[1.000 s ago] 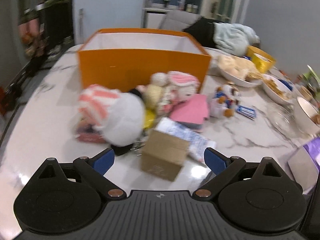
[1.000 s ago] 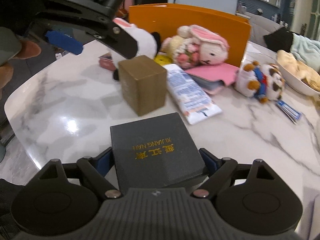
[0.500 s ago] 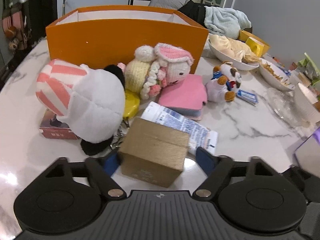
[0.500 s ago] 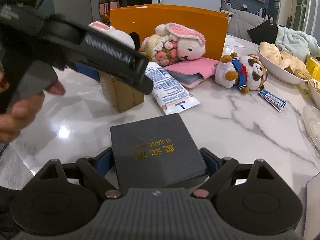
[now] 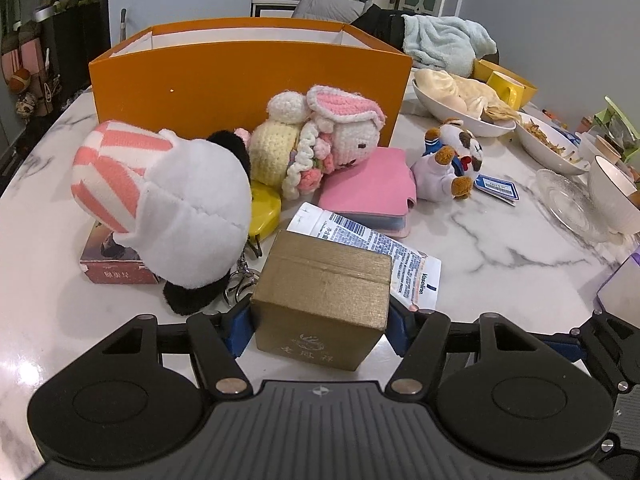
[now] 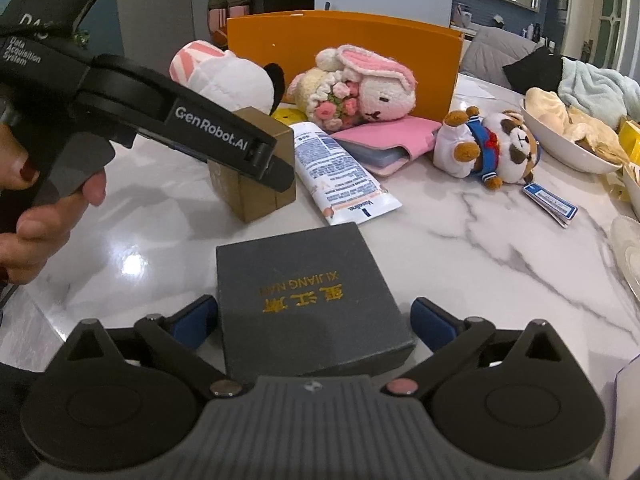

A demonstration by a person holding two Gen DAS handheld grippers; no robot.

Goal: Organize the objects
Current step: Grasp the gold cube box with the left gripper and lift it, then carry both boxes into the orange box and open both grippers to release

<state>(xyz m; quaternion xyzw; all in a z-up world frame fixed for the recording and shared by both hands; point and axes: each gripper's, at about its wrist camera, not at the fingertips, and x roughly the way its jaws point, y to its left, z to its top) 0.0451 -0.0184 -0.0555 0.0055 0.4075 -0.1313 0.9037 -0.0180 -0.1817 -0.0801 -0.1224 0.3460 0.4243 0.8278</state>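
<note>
My left gripper point(image 5: 320, 326) is shut on a gold cardboard box point(image 5: 324, 292) that stands on the marble table; both blue pads touch its sides. The box also shows in the right wrist view point(image 6: 252, 168), partly behind the left gripper's body point(image 6: 208, 140). My right gripper point(image 6: 314, 320) is open around a flat dark grey box with gold lettering point(image 6: 308, 296); a gap shows at its right pad. A large orange box point(image 5: 248, 72) stands open behind the toys.
A panda plush point(image 5: 168, 204), a crochet rabbit point(image 5: 324, 140), a pink wallet point(image 5: 372, 192), a Vaseline tube point(image 5: 372, 252), a small dog plush point(image 5: 448, 160) and a red box point(image 5: 112, 268) lie before the orange box. Bowls and dishes point(image 5: 460, 108) crowd the right side.
My left gripper has moved forward and down to the gold box and closed its pads on it. My right gripper and the grey box have stayed nearly still.
</note>
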